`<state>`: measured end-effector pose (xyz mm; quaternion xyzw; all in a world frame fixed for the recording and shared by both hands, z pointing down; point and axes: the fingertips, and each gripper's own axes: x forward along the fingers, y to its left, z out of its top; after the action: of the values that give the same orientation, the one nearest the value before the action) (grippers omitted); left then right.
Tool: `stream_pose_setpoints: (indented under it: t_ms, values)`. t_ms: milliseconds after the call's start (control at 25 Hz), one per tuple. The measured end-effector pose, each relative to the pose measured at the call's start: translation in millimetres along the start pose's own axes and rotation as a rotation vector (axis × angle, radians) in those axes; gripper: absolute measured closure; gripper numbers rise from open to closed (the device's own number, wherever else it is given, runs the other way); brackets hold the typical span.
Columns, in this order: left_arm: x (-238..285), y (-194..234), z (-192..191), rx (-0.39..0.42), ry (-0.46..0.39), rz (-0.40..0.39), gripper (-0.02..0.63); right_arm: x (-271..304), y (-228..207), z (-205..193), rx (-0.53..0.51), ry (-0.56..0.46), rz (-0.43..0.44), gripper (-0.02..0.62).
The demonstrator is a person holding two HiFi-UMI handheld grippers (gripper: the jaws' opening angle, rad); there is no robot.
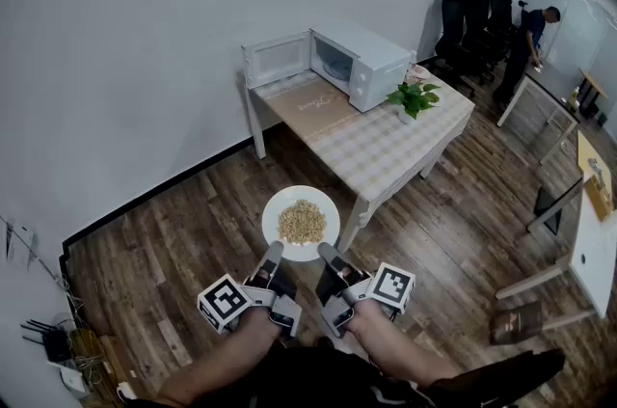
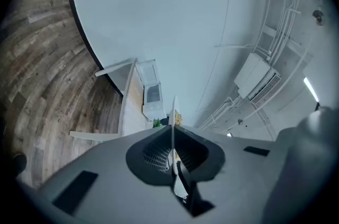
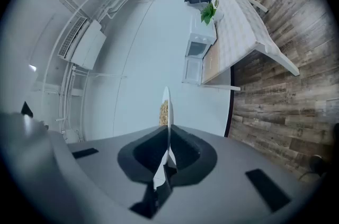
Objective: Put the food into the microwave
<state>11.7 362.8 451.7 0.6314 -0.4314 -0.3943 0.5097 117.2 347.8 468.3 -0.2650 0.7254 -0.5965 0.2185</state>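
A white plate heaped with tan food hangs level above the wood floor, short of the table. My left gripper is shut on the plate's near left rim, and my right gripper is shut on its near right rim. In both gripper views the plate shows edge-on as a thin white blade clamped between the jaws, food showing beside it. The white microwave stands at the table's far end with its door swung open to the left.
The table has a checked cloth and a small potted plant beside the microwave. Black office chairs and a person are at the far right. A white desk stands at right; cables and a router lie at lower left.
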Motion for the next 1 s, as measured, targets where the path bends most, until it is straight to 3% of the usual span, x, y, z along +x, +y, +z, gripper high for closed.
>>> stream_pose_setpoints:
  t_ms: [520,680,1000]
  values:
    - [-8,2,8,0.005,0.001,0.001,0.584,5,-1,-11,-0.001,0.003,-0.011,0.572]
    - [-13,7,18,0.005,0.010,0.019,0.584,13,-1,-18,-0.056,0.006,-0.045,0.568]
    - [-23,5,39,0.019,0.027,-0.022,0.584,26,4,-37,-0.033,-0.019,-0.032,0.568]
